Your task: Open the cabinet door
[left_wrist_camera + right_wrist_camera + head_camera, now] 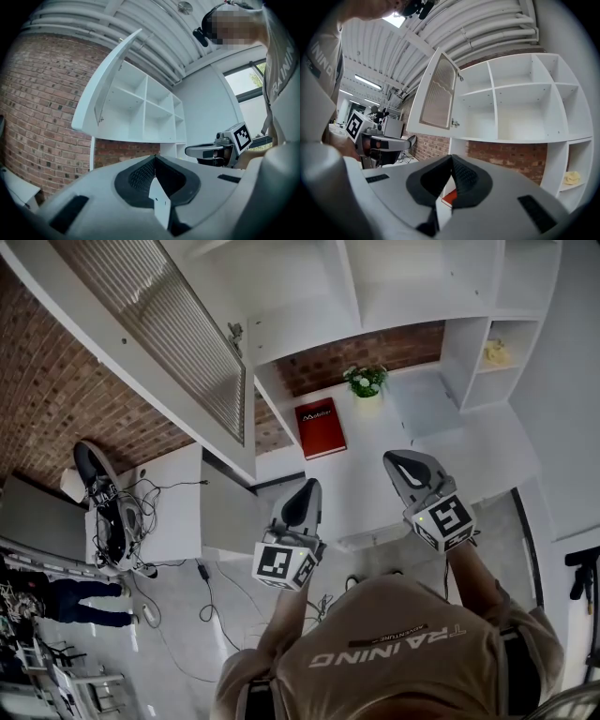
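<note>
From above, the left gripper (307, 487) and right gripper (397, 461) are hovering over the worktop (361, 470). The cabinet door (178, 334) is standing open, beyond and left of their fingers.

In the left gripper view, the fingers (140, 173) are pressing together, holding nothing, and the door (105, 89) is hanging above-left of them.

In the right gripper view, the fingers (464, 176) are likewise staying closed and empty, with the door (438, 91) above them.

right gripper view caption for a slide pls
Shut right gripper facing the white cabinet, its door open at the left, compartments behind it bare.
</note>
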Available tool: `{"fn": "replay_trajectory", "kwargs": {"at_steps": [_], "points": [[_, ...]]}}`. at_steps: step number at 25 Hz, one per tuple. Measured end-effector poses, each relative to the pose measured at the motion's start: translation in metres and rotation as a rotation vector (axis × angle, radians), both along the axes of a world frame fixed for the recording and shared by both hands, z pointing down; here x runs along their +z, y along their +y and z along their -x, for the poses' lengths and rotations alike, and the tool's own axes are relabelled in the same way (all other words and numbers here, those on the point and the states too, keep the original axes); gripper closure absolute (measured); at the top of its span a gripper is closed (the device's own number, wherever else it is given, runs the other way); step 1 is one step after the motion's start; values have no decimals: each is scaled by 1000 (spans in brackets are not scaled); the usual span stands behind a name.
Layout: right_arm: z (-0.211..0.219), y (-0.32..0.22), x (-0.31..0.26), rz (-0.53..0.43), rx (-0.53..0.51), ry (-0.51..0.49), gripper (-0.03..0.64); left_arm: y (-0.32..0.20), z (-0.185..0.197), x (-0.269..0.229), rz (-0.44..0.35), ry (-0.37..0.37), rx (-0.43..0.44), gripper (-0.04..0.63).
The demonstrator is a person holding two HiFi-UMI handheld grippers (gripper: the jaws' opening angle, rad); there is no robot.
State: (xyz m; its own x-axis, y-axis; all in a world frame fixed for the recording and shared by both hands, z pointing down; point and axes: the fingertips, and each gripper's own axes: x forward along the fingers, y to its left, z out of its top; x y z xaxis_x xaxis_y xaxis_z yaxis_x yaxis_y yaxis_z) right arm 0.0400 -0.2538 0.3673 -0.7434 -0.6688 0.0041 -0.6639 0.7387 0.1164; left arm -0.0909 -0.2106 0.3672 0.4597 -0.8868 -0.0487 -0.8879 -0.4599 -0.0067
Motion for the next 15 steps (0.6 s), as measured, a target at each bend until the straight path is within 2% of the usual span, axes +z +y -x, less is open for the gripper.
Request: {"fn": "replay_trajectory", "kwargs": {"at_steps": [8,15], "points": [[10,-2,-10,-17,7,-15,604,4,5,10,30,18,-3,586],[6,-3,-12,-18,16,-14,604,2,8,3,17,9,1,586]]}}
